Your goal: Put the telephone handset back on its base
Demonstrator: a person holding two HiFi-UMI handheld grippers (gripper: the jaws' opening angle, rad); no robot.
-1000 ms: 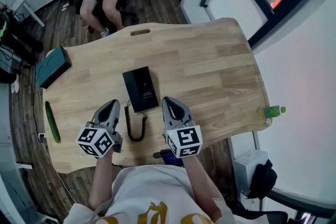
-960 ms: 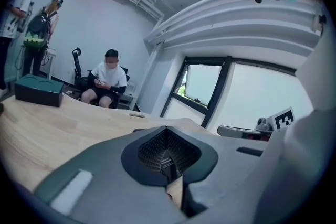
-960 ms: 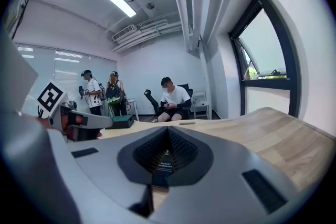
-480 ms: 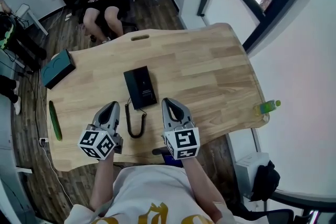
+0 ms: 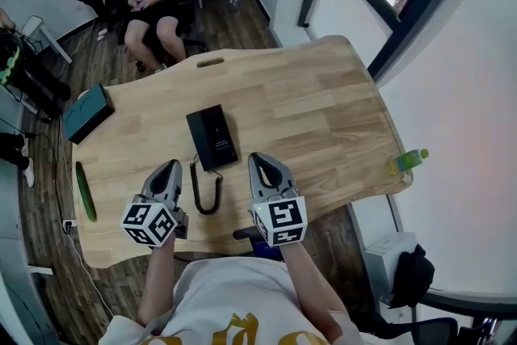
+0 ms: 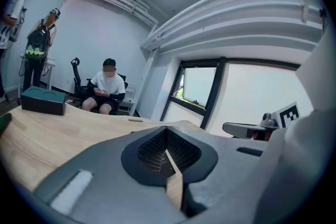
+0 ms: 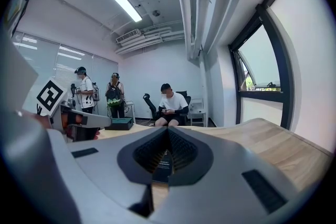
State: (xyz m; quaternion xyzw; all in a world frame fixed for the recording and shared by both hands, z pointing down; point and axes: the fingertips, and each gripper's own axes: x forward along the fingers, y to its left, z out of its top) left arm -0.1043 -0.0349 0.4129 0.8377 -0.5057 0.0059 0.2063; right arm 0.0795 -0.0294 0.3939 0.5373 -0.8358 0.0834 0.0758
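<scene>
Only my viewpoint has drifted since the earlier frame. The one black telephone [image 5: 212, 137] lies toward the table's [image 5: 323, 109] near edge, its coiled cord [image 5: 206, 191] trailing between my left gripper [image 5: 169, 167] and right gripper [image 5: 258, 161], both clenched on nothing. One teal box [image 5: 87, 111] sits at the far-left corner, one cucumber [image 5: 85, 191] along the left edge, and one bottle [image 5: 408, 161] at the right edge.
</scene>
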